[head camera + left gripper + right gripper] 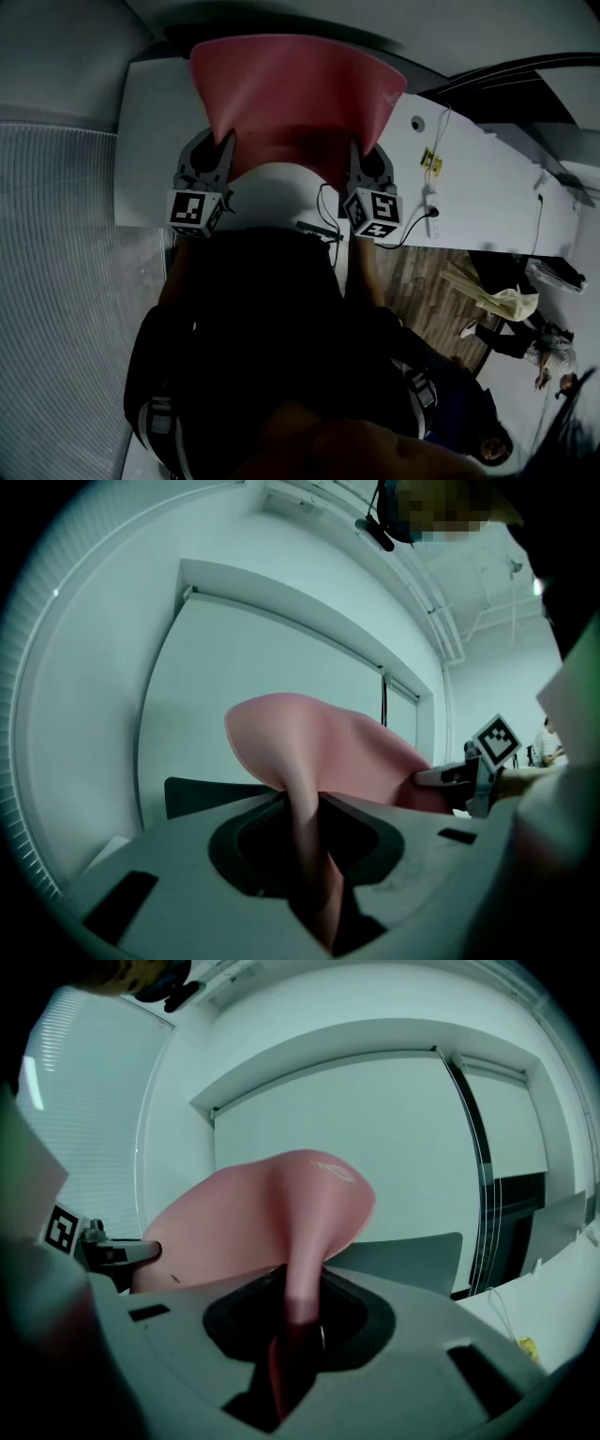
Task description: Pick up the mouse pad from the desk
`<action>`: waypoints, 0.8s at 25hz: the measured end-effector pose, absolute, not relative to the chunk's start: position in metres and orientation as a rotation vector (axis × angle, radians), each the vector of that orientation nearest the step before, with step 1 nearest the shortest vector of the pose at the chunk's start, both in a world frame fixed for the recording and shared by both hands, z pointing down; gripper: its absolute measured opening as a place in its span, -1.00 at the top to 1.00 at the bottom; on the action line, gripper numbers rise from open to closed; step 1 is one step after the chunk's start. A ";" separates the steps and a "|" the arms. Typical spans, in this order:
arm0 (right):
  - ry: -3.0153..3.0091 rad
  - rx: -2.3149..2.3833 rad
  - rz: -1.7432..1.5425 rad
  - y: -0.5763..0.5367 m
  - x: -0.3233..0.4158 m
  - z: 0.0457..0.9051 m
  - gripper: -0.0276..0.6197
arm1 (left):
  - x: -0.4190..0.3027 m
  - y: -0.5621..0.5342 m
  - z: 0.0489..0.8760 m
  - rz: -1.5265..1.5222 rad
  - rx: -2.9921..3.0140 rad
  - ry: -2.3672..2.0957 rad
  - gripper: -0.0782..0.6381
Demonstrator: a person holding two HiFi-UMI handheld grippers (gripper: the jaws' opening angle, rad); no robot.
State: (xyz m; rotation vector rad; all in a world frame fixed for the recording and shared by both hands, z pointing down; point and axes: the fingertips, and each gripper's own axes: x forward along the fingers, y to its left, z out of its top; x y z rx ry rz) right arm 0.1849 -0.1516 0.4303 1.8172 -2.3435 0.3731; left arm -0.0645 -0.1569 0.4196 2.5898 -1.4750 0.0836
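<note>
Two grippers share the load: left gripper (305,832) pinches the near-left corner of the pink mouse pad (291,89), and right gripper (298,1321) pinches the near-right corner. Jaws on each side are nearly closed on the thin sheet. Pad's long axis runs L–R between them. The rest stretches fwd, away from the person, w/ the far part curling upward in both gripper views. It looks clear of the white bench (487,178), held above it. Neither hand is nearer; grip's symmetric. Next, I'd judge: raise both together and level, else the floppy pad twists or slips.
</note>
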 end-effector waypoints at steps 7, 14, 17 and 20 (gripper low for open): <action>-2.348 1.815 0.377 -0.150 0.185 0.429 0.73 | -0.064 -0.154 0.420 0.082 2.584 -1.470 0.55; -2.353 1.818 0.370 -0.151 0.187 0.429 0.73 | -0.064 -0.155 0.416 0.063 2.588 -1.482 0.56; -2.355 1.819 0.367 -0.151 0.186 0.428 0.74 | -0.064 -0.155 0.415 0.061 2.592 -1.480 0.56; -2.355 1.816 0.366 -0.150 0.186 0.427 0.74 | -0.064 -0.155 0.411 0.059 2.604 -1.482 0.56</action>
